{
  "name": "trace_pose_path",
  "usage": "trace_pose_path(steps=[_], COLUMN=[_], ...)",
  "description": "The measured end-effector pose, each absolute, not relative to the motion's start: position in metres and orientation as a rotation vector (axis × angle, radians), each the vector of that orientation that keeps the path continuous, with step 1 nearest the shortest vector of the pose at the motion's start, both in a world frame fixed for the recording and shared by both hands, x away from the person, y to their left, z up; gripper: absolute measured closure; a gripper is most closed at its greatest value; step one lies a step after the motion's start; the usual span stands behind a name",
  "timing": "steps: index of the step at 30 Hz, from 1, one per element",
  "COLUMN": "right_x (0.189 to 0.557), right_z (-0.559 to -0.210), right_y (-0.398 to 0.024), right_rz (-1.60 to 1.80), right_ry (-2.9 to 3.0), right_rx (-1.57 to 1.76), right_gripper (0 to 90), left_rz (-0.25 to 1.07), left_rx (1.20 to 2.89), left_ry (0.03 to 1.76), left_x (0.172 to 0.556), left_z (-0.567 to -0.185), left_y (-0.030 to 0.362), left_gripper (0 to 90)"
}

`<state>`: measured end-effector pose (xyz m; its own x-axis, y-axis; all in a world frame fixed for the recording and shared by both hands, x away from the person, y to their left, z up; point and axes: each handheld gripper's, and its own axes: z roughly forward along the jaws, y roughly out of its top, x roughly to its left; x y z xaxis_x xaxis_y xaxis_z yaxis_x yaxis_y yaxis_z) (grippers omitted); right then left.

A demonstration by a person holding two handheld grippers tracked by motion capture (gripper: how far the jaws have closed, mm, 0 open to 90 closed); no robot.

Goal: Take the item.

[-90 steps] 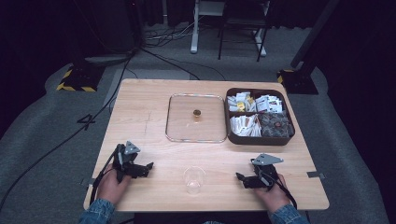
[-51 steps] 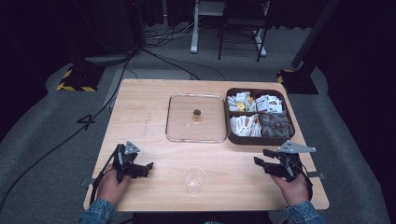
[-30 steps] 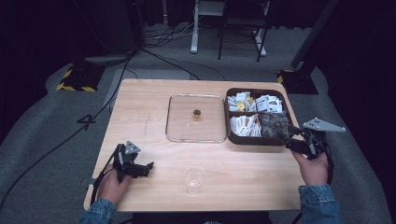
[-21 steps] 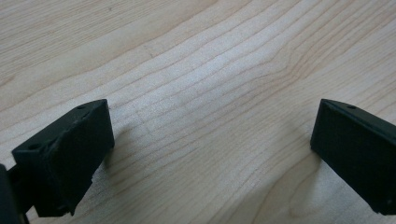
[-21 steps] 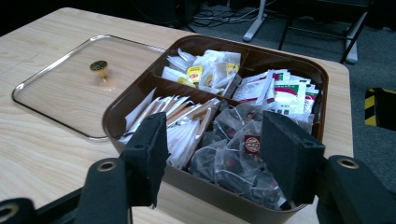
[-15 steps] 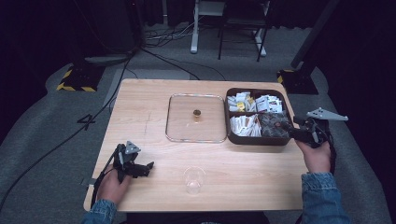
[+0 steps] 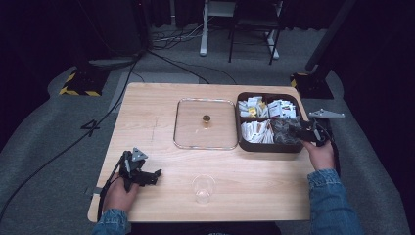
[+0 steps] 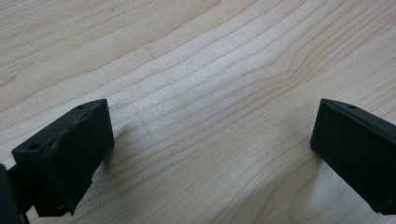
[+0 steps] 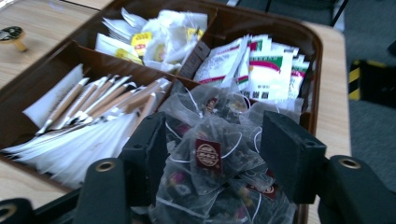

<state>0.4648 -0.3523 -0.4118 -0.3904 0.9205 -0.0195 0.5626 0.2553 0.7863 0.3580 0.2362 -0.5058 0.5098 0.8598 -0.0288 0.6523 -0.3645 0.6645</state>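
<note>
right claw [image 9: 212,140] wide apart, tea bags [image 9: 210,154] between jaws, grip unclear | bags crinkly, see-through, in brown tray [image 9: 261,23] | left claw [image 8: 210,140] wide apart over bare wooden bench [image 8: 196,60]

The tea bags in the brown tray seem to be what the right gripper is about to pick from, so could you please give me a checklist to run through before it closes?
1. Right gripper open: ok, jaws stand apart.
2. A tea bag between the jaws: ok, a mesh bag with a dark red tag sits in the gap.
3. One bag only: cannot tell, the bags are heaped and their strings overlap.
4. Jaws inside the tea bag compartment of the brown tray, away from the wrapped stirrers: ok.
5. Clear cup upright and unobstructed: ok.
6. Left gripper out of the way: ok, open over bare table.
</note>
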Motion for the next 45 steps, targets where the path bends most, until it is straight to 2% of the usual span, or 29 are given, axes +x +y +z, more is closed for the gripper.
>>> trace_pose_path(steps=[11,16,21,26,29,45], right_x=[0.482,0.484,0.486,0.483,0.483,0.462], right_z=[-0.428,-0.437,-0.445,-0.444,-0.444,-0.426], right_y=[-0.361,-0.357,-0.359,-0.359,-0.36,-0.379], right_rz=[1.008,0.902,0.895,0.892,0.92,1.149], right_ry=[2.112,2.141,2.164,2.151,2.137,2.023], right_rx=[1.367,1.357,1.389,1.378,1.386,1.396], right_gripper=[48.9,50.7,59.0,71.8,75.2,77.2], left_rz=[0.432,0.428,0.428,0.43,0.43,0.43], left_rx=[2.137,2.139,2.141,2.138,2.138,2.138], left_ry=[1.22,1.216,1.213,1.213,1.213,1.213], left_x=[0.359,0.359,0.36,0.36,0.36,0.36], left_z=[-0.506,-0.506,-0.506,-0.506,-0.506,-0.506], left_y=[0.237,0.237,0.237,0.237,0.237,0.237], left_gripper=[0.0,0.0,0.0,0.0,0.0,0.0])
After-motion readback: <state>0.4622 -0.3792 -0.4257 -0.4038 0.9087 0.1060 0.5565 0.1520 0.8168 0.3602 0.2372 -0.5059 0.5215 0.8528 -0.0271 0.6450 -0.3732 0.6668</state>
